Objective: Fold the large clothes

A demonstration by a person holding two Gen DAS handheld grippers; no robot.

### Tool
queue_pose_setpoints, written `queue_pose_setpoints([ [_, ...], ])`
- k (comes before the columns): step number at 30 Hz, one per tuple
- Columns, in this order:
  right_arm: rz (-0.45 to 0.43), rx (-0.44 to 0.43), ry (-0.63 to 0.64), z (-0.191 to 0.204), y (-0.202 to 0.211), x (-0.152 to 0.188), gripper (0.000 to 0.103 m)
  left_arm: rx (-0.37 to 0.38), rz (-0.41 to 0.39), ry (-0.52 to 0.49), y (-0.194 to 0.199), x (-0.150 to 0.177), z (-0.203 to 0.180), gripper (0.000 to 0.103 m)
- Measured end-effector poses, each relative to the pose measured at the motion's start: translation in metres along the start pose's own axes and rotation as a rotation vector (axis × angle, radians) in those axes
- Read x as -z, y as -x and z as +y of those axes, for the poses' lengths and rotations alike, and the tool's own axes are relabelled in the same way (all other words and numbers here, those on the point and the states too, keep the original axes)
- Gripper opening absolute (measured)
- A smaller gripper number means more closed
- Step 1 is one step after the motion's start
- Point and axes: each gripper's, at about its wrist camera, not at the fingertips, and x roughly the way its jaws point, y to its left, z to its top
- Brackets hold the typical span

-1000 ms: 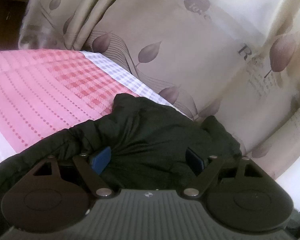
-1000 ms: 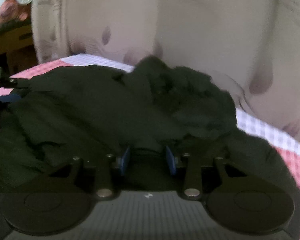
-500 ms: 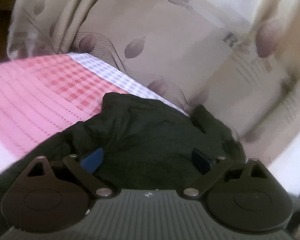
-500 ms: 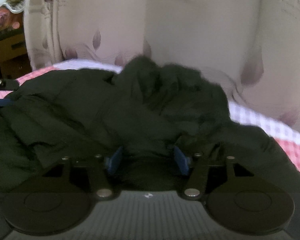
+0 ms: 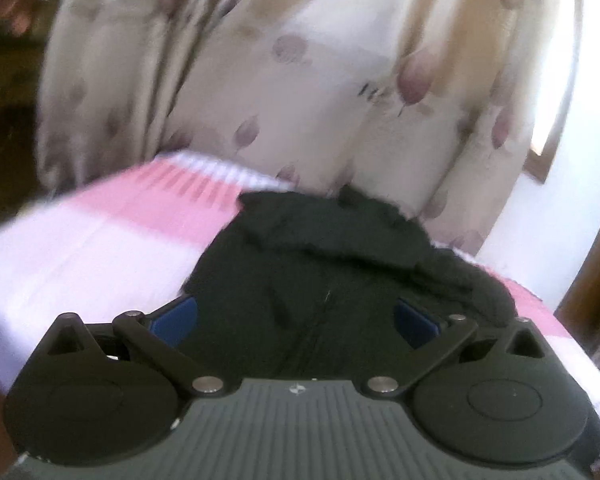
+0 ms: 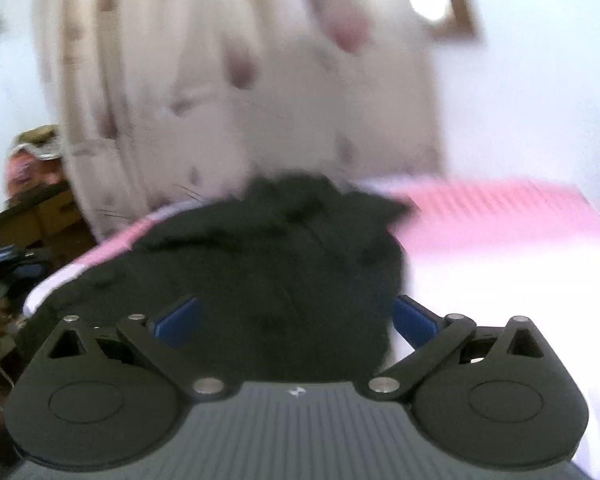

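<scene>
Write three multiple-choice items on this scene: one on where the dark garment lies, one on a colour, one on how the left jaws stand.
1. The black garment lies on:
A. a pink and white bedspread
B. a wooden floor
C. a chair

2. The pads of the left gripper are:
A. red
B. blue
C. yellow

3. The left jaws:
A. clamp a sleeve
B. stand wide, gripping nothing
C. hold a hanger

Answers:
1 A, pink and white cloth shows around the garment.
2 B, both pads look blue.
3 B, they are opening, spread apart over the garment.

Both wrist cams low, close, sharing black garment (image 5: 324, 276), curtain (image 5: 300, 80)
</scene>
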Motion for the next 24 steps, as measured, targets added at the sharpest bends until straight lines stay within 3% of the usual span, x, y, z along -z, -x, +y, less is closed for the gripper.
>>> queue_pose_setpoints([
  [5,-0.024,0.033,-0.113,-0.013,0.037,0.046,0.103,-0.012,0.070,0.092,0.021,0.027,0.043,0.101],
  [8,-0.023,0.019,-0.132,-0.017,0.029,0.052,0.102,0.024,0.113,0.147,0.021,0.036,0.061,0.090],
  [11,0.010,-0.003,-0.158,-0.019,0.017,0.059,0.085,0.058,0.143,0.141,0.020,0.044,0.066,0.087],
  [13,0.035,-0.016,-0.175,-0.019,0.005,0.063,0.084,0.046,0.147,0.118,0.020,0.049,0.066,0.088],
  [15,0.076,-0.010,-0.181,-0.015,-0.008,0.069,0.059,0.060,0.160,0.139,0.018,0.054,0.071,0.089],
  [19,0.101,-0.046,-0.185,-0.003,-0.025,0.083,0.057,0.048,0.189,0.167,0.009,0.062,0.080,0.088],
  [21,0.104,-0.053,-0.191,-0.004,-0.027,0.083,0.051,0.070,0.198,0.204,0.005,0.066,0.084,0.086],
  [23,0.107,-0.081,-0.221,-0.009,-0.025,0.082,0.047,0.099,0.199,0.209,0.003,0.068,0.085,0.068],
  [24,0.109,-0.089,-0.227,-0.011,-0.026,0.080,0.046,0.098,0.206,0.196,0.001,0.068,0.083,0.047],
])
